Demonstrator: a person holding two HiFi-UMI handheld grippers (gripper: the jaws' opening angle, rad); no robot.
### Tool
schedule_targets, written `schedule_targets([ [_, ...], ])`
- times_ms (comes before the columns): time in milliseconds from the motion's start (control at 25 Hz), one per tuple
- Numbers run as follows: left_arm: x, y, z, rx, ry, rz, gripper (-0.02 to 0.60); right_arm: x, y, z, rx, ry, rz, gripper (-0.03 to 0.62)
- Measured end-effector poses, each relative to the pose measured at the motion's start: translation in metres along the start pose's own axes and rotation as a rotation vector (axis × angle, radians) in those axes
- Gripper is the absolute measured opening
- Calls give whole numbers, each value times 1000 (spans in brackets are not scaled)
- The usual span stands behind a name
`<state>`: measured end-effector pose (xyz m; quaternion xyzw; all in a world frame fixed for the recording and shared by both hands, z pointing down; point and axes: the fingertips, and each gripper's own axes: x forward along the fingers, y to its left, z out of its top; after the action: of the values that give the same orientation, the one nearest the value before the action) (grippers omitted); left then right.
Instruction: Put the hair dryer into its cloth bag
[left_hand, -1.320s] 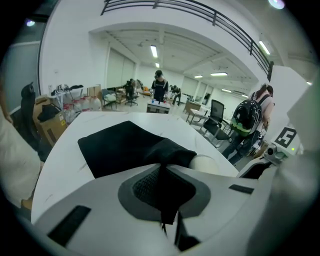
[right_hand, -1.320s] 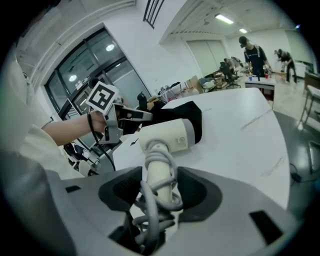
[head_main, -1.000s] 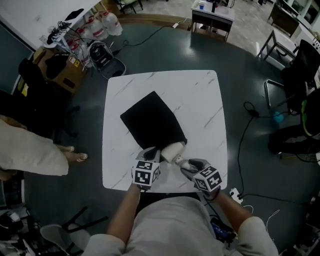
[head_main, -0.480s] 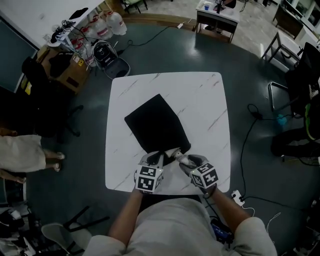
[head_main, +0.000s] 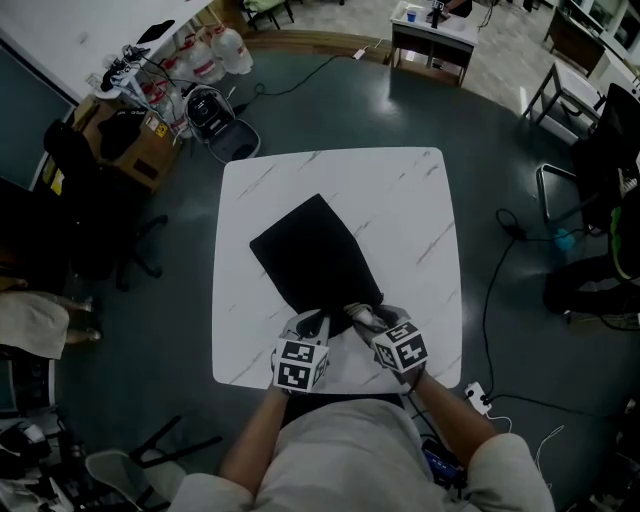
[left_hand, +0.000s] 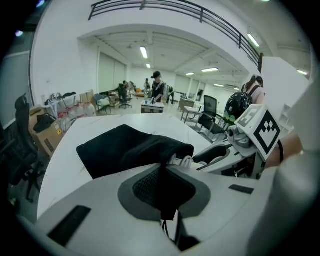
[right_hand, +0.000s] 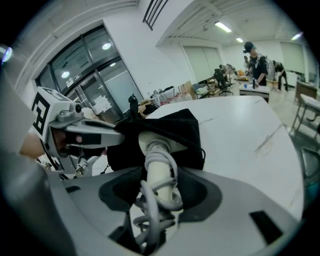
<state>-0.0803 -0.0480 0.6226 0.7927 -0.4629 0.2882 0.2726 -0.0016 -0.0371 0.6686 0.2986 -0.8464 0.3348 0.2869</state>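
Note:
A black cloth bag (head_main: 312, 255) lies on the white marble table (head_main: 400, 200), its mouth toward me. My left gripper (head_main: 318, 324) is shut on the bag's (left_hand: 125, 147) mouth edge, and black cloth fills its jaws (left_hand: 162, 172). The white hair dryer (right_hand: 159, 167) has its head hidden inside the bag (right_hand: 172, 125). Only its handle, wound with its cord, sticks out. My right gripper (right_hand: 159, 186) is shut on that handle, close beside the left gripper (right_hand: 85, 132). In the head view the right gripper (head_main: 362, 316) sits at the bag's mouth.
Both grippers work near the table's front edge (head_main: 330, 385). On the floor at the far left stand a cardboard box (head_main: 120, 140), water bottles (head_main: 215, 50) and a backpack (head_main: 205, 110). A cable (head_main: 490, 300) and chairs (head_main: 590, 130) lie to the right. A person's leg (head_main: 35, 325) shows at the left edge.
The right gripper has pushed the hair dryer further into the bag, so its white head no longer shows. The person on the left has walked mostly out of view.

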Motion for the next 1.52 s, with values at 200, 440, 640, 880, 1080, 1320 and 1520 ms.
schedule_targets([
  [200, -2, -5, -1, -7, -7, -17, 14, 7, -1, 7, 6, -1, -10, 233],
  [440, -2, -8, -1, -12, -25, -33, 14, 15, 0, 18, -8, -10, -13, 233],
  [640, -4, -12, -3, -62, -41, -62, 14, 21, 4, 24, -7, -22, -14, 233],
  [880, -5, -21, -1, -41, -45, -78, 14, 27, 4, 28, -3, -27, -12, 233],
  [1080, -7, -24, -3, -41, -43, -85, 14, 32, 3, 29, 1, -29, -13, 233],
  [1320, -11, -26, -2, -41, -45, -90, 14, 38, 4, 32, 15, -33, -16, 233],
  [1520, -12, -25, -1, -39, -48, -86, 14, 44, 3, 32, 17, -32, -11, 233],
])
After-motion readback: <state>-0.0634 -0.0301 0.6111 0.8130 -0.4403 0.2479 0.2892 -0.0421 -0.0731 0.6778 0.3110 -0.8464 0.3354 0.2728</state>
